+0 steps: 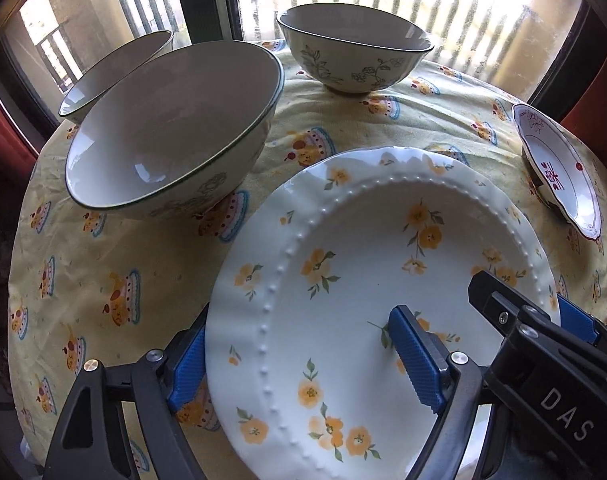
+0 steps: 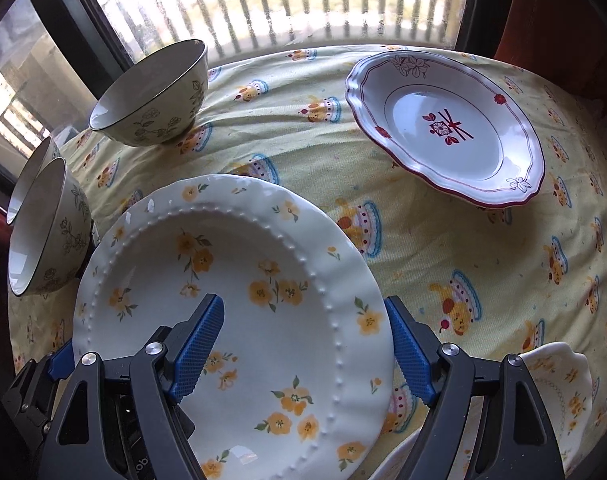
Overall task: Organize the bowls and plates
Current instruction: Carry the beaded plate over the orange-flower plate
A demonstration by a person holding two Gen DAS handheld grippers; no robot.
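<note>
A white plate with yellow flowers (image 1: 343,280) (image 2: 239,280) is tilted above the yellow tablecloth. My left gripper (image 1: 299,356) straddles the plate's left rim, one blue pad above and one below. My right gripper (image 2: 307,352) straddles its right rim the same way; it also shows in the left wrist view (image 1: 515,316). Both sets of jaws stand wide around the rim, and I cannot see whether the pads press on it. Three floral bowls stand left and back (image 1: 175,128) (image 1: 355,48) (image 1: 115,76). A red-trimmed plate (image 2: 447,128) (image 1: 559,168) lies at right.
The round table (image 2: 463,260) has a yellow cloth with cake prints and stands against a window with railings outside. Another yellow-flowered white dish (image 2: 559,384) lies at the near right edge. Dark window frames and reddish curtains flank the table.
</note>
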